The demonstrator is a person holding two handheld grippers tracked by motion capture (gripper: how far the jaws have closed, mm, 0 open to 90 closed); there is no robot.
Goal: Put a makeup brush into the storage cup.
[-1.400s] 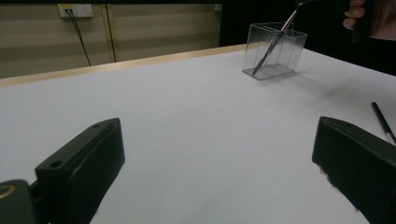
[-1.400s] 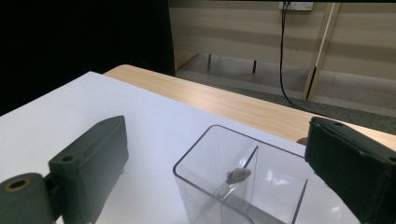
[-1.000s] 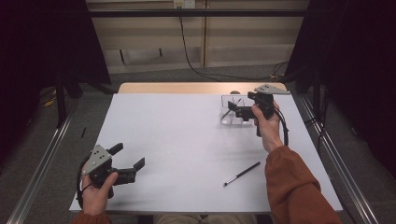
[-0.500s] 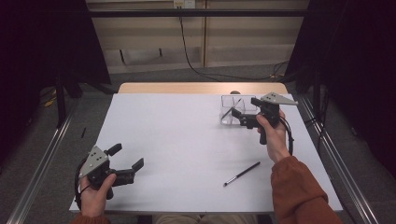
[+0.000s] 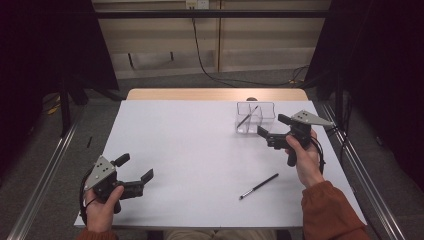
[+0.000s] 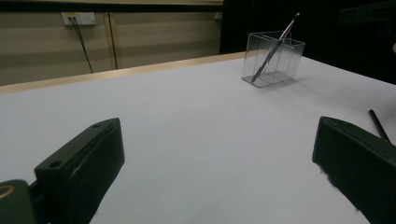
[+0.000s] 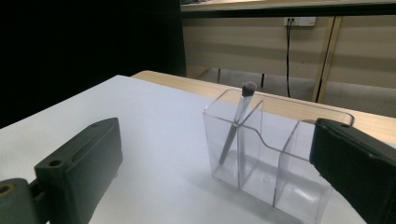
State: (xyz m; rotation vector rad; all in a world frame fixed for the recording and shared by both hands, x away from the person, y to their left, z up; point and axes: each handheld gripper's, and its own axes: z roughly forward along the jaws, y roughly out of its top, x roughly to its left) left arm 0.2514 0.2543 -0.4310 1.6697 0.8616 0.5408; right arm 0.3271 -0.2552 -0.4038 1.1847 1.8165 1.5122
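Two black handheld grippers, left [image 5: 134,180] and right [image 5: 272,131], jaws apart, empty; slim brush [image 5: 247,117] leaning inside clear plastic divided holder [image 5: 268,114]

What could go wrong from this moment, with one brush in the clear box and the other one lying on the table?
The open right gripper is close to the light, clear plastic divided box; a bump may slide or tip it. The thin grey brush leans against a divider with its head above the rim, so a jaw might knock it out. The slim black brush lies flat on the white table and may roll away when pinched.
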